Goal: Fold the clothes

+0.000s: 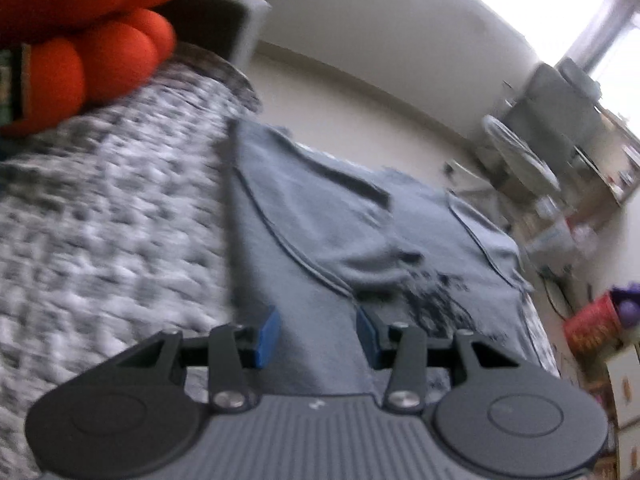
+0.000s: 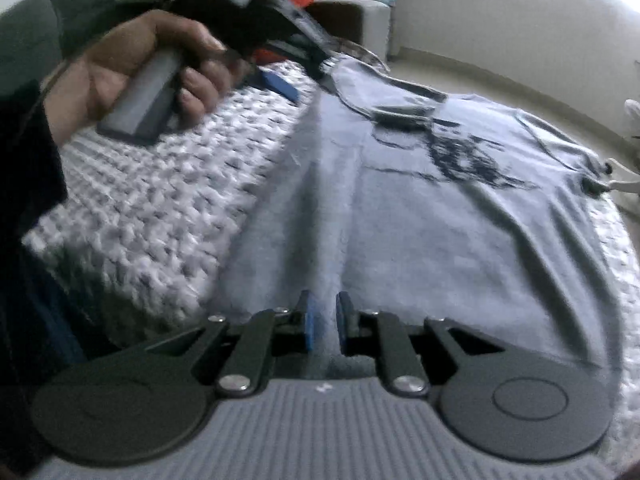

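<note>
2 grippers worked over 1 grey T-shirt (image 2: 460, 220), which lay spread on a knitted white blanket (image 2: 160, 200), its dark print (image 2: 464, 156) facing up and a sleeve folded in near the collar. The right gripper (image 2: 323, 322) stood low over a raised ridge of shirt, its blue pads (image 2: 308, 326) narrowly apart with cloth seen between them; whether they pinched it could not be told. The left gripper (image 1: 316, 334), held in a hand (image 2: 132, 68), was moderately open above the shirt's edge, gripping nothing. An orange plush (image 1: 80, 20) sat behind.
</note>
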Demonstrator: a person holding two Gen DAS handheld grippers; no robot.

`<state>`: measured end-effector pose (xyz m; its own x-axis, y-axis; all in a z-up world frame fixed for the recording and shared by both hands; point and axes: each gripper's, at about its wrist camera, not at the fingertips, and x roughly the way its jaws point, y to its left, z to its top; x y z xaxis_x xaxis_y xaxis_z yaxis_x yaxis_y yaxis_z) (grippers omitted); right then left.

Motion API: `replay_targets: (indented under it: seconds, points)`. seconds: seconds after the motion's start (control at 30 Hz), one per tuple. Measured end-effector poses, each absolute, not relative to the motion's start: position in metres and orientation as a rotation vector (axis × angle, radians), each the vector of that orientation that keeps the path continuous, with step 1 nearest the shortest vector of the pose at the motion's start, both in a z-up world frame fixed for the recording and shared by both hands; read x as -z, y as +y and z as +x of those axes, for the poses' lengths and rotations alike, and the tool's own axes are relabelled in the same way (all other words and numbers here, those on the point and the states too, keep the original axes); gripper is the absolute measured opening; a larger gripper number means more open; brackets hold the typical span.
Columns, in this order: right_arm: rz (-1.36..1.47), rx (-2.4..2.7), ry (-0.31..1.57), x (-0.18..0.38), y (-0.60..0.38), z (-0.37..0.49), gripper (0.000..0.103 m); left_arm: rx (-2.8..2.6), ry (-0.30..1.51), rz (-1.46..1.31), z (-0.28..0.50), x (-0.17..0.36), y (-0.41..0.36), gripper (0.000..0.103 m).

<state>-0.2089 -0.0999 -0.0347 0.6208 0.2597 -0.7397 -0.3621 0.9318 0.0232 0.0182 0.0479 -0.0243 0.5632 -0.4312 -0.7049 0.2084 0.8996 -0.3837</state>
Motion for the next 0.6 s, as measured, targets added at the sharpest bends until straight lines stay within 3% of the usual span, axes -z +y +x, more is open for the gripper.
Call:
replay_targets:
  seconds: [0.23, 0.3, 0.6]
  points:
    - [-0.180, -0.284, 0.888, 0.046, -0.104, -0.204, 0.015, 0.368, 1.002, -0.190, 0.024, 0.043, 0.038, 0.042]
    - [-0.189, -0.290, 0.897, 0.044, -0.105, -0.205, 0.015, 0.355, 1.005, -0.199, 0.024, 0.042, 0.042, 0.032]
    - [-0.034, -0.319, 0.782, 0.023, -0.114, -0.167, 0.015, 0.333, 0.998, -0.184, 0.025, 0.040, 0.054, 0.019]
